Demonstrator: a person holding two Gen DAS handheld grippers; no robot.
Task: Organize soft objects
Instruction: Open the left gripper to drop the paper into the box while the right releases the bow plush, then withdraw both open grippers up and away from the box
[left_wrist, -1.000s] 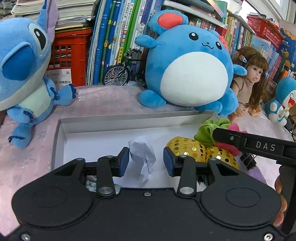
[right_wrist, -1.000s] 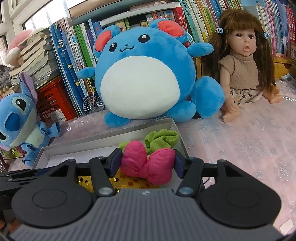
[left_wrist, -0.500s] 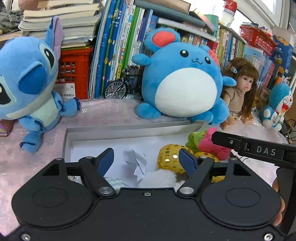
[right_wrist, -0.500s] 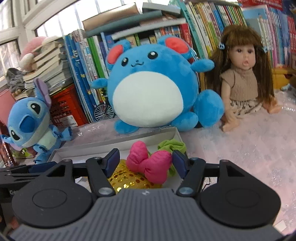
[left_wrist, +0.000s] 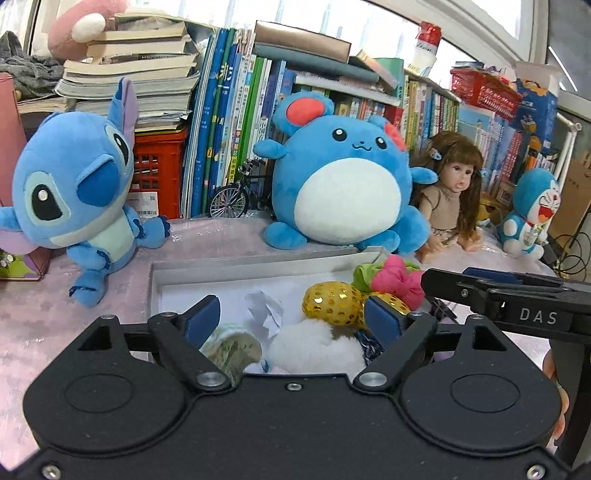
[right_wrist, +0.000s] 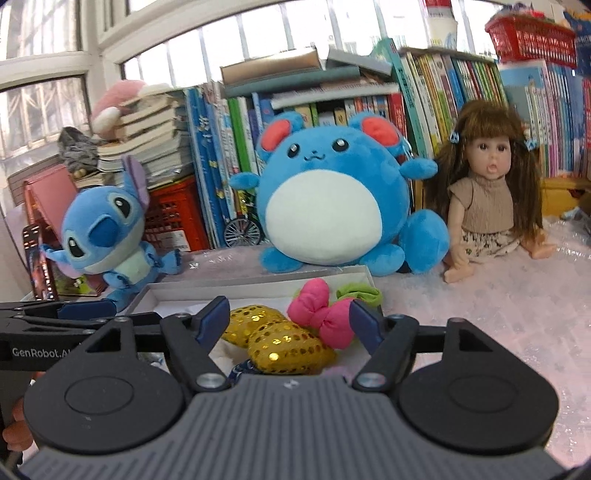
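**Both claws spreading above a box of soft things**

A wall of books (left_wrist: 229, 122) closes off the back of the desk (right_wrist: 480, 295), with a red crate (left_wrist: 159, 162) under a book stack at the left. In front of it sit the big things: a round blue plush (left_wrist: 343, 184) in the middle, a blue long-eared plush (left_wrist: 74, 192) to its left, a long-haired doll (right_wrist: 484, 199) to its right, and a small blue cat figure (left_wrist: 532, 214) further right. A miniature bicycle (left_wrist: 236, 192) stands against the books between the two plushes.

The shallow white box (left_wrist: 258, 266) lies on the desk just before the round plush and holds the soft things. At its right end are a gold sequined bow (right_wrist: 273, 339), a pink bow (right_wrist: 321, 314) touching it, and a green scrunchie (right_wrist: 362, 293) behind the pink one. Nearer the middle lie a white fluffy piece (left_wrist: 314, 347), a crumpled white paper-like scrap (left_wrist: 266, 310) and a pale green knitted roll (left_wrist: 232, 347).

The left claw (left_wrist: 291, 317) hangs over the middle of the box, jaws opening, pressing on nothing. The right claw (right_wrist: 288, 321) hangs over the bows, jaws also opening, its pads clear of them.
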